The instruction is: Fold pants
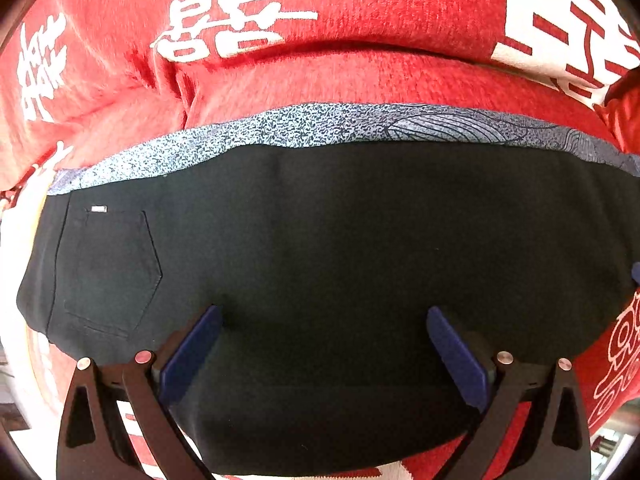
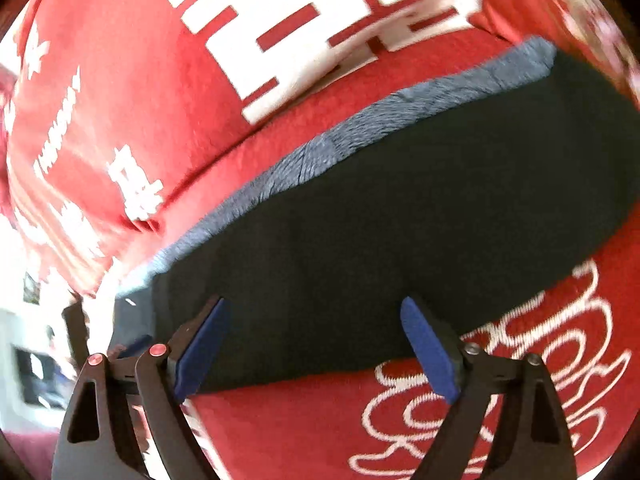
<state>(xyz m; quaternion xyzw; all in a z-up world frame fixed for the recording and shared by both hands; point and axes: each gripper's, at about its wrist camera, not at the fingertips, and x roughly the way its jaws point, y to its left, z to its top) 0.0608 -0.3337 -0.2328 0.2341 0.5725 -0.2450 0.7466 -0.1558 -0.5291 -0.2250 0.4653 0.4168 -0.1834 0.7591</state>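
Dark pants (image 1: 320,248) lie folded on a red cloth (image 1: 360,12) with white characters, filling the middle of the left wrist view, a back pocket (image 1: 112,272) at left. A blue-grey patterned strip (image 1: 340,124) runs along their upper edge. Left gripper (image 1: 324,320) hangs over them, blue pads (image 1: 192,352) spread wide, nothing between them but the fabric below. In the right wrist view, blurred, the pants run from lower left to upper right; right gripper (image 2: 316,316) stands wide open above their lower edge, gripping nothing.
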